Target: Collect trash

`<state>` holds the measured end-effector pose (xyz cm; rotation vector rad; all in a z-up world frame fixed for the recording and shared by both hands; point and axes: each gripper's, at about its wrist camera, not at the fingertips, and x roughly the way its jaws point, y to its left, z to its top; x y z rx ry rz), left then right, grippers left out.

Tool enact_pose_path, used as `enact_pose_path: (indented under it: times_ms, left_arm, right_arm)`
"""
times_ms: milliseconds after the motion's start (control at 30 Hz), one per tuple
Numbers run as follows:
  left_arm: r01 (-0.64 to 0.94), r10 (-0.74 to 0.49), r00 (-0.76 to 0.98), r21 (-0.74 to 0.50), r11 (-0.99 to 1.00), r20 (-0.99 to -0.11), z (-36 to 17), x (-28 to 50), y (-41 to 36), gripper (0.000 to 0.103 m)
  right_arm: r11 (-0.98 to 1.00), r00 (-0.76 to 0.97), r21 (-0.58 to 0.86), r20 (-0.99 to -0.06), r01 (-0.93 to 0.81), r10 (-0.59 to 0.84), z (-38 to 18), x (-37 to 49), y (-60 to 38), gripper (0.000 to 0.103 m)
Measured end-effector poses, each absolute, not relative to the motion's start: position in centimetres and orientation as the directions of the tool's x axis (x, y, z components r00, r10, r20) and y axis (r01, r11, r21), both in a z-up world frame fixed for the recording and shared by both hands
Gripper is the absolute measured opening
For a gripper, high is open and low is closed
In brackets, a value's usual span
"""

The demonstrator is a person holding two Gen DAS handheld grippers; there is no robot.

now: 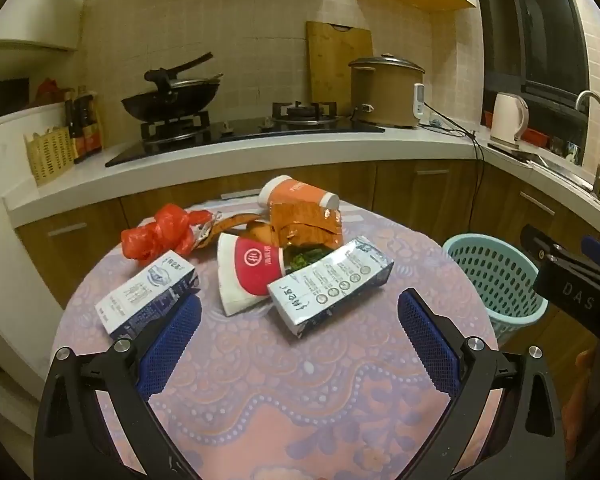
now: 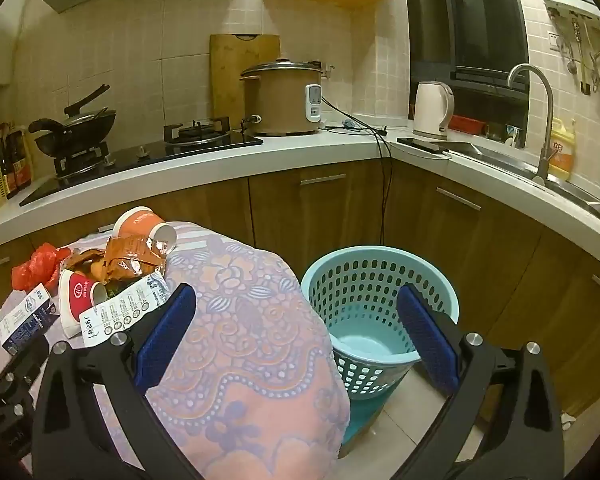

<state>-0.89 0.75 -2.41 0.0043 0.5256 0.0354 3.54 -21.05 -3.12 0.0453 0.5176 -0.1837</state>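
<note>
on the cloth-covered surface (image 1: 284, 392) the trash lies heaped beside the empty basket (image 2: 380, 264), so left gripper (image 1: 300, 312) and right gripper (image 2: 296, 312) hover wide open, holding nothing.

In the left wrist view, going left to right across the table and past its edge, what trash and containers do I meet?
Left milk carton → red plastic bag → red-and-white paper cup → right milk carton → teal basket on the floor past the table edge. The orange cup and wrapper overlap behind these, so I left them out.
</note>
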Motion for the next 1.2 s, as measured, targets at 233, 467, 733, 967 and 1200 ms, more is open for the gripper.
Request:
enact_pose_path:
  times_ms: [233,467,733,967,1200]
  left_arm:
    - [-0.032,0.036,0.87,0.015,0.999,-0.493,-1.9,-1.0,0.1,0.096]
    - [-0.039,0.041,0.87,0.016,0.999,-0.491,-1.9,-1.0,0.1,0.096]
    - [-0.047,0.045,0.871,0.009,0.999,-0.49,-1.9,-1.2,0.0,0.096]
    - [-0.052,0.045,0.875,-0.001,0.999,-0.482,-1.5,-1.5,0.4,0.096]
    - [-0.06,0.047,0.878,-0.013,0.998,-0.476,-1.4,-1.7,0.7,0.096]
  right_arm:
    - [0.979,0.853,0.035,-0.497,0.201,-0.158,-2.6,2.9,-20.5,0.095]
    - [0.977,0.851,0.047,-0.501,0.209,-0.158,-2.8,2.8,-20.9,0.095]
    - [0.978,0.858,0.046,-0.488,0.206,-0.158,-2.4,2.3,-20.8,0.095]
    - [0.978,0.861,0.043,-0.483,0.203,-0.158,-2.3,2.2,-20.6,0.095]
    - [0.979,0.865,0.035,-0.475,0.201,-0.161,-2.2,1.9,-20.4,0.095]
